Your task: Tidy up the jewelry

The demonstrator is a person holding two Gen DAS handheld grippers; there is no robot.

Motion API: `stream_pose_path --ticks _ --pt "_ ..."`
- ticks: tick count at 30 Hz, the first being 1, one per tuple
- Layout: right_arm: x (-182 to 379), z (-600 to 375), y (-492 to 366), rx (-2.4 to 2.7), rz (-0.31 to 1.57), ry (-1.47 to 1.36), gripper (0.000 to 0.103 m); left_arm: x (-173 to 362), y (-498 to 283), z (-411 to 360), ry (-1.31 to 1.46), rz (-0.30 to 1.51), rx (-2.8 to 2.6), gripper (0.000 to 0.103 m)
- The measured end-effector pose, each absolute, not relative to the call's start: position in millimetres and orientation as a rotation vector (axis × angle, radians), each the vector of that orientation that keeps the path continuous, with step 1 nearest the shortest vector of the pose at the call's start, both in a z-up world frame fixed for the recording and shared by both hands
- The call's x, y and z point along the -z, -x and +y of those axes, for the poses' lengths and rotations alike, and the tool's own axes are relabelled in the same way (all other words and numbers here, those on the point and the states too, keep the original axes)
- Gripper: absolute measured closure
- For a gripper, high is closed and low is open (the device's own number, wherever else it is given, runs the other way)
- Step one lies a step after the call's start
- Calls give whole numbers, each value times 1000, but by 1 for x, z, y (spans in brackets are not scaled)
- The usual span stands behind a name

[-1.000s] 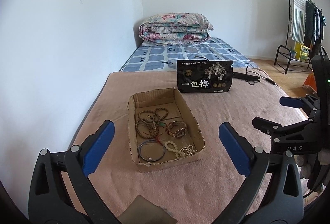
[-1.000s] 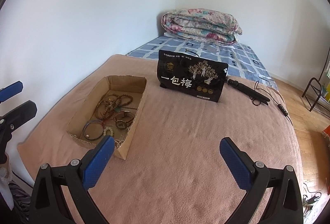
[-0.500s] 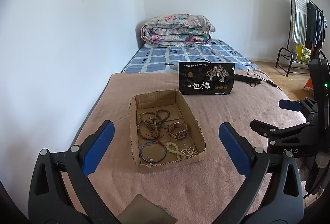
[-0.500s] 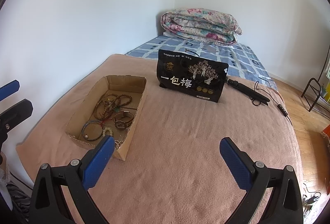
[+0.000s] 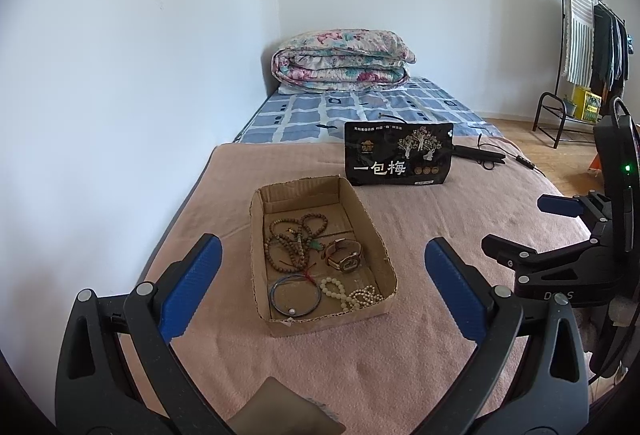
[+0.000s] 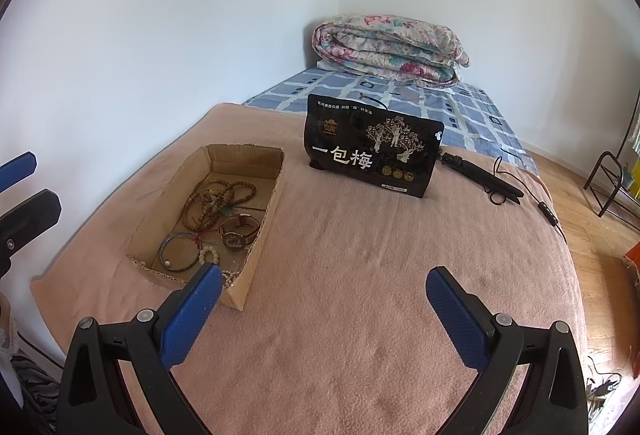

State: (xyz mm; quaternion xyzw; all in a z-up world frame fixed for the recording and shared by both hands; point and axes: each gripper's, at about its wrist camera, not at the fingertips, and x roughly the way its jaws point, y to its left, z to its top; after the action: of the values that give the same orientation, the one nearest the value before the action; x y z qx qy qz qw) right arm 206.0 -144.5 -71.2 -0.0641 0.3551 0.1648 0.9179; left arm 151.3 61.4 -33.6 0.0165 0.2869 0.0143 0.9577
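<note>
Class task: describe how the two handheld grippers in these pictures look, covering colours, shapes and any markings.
Both match. The left gripper and the right gripper each have two black, angular fingers with triangular cut-outs and silver bolt heads, tipped with textured blue pads. Seen from the left wrist view, the right gripper's black body bears pale, partly legible lettering, and a green light glows on the dark housing above it. No hands or sleeves show.

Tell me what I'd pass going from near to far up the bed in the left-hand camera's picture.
Cardboard box of jewelry → black snack pouch standing upright → blue checked sheet → folded floral quilt against the wall.
</note>
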Motion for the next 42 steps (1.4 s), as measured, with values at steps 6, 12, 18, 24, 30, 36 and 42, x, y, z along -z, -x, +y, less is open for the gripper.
stream_pose_path --ticks 6,12,18,24,30,36,42 --pt "72 -145 -205 -342 730 138 0 31 -152 59 -40 589 -24 0" --pt "72 -144 -205 -341 731 138 0 30 -152 59 -38 587 -24 0" --pt "73 -145 -204 -341 733 142 0 31 -152 59 -40 588 -22 0" --pt "74 -145 -203 -342 735 145 0 31 -152 59 -39 588 -23 0" --pt "75 -145 -203 -341 734 145 0 31 -152 60 -39 587 -23 0" --pt "75 -144 -204 -343 736 148 0 31 -152 59 -39 587 -23 0" --pt "76 -145 -203 -342 737 148 0 31 -152 59 -39 588 -22 0"
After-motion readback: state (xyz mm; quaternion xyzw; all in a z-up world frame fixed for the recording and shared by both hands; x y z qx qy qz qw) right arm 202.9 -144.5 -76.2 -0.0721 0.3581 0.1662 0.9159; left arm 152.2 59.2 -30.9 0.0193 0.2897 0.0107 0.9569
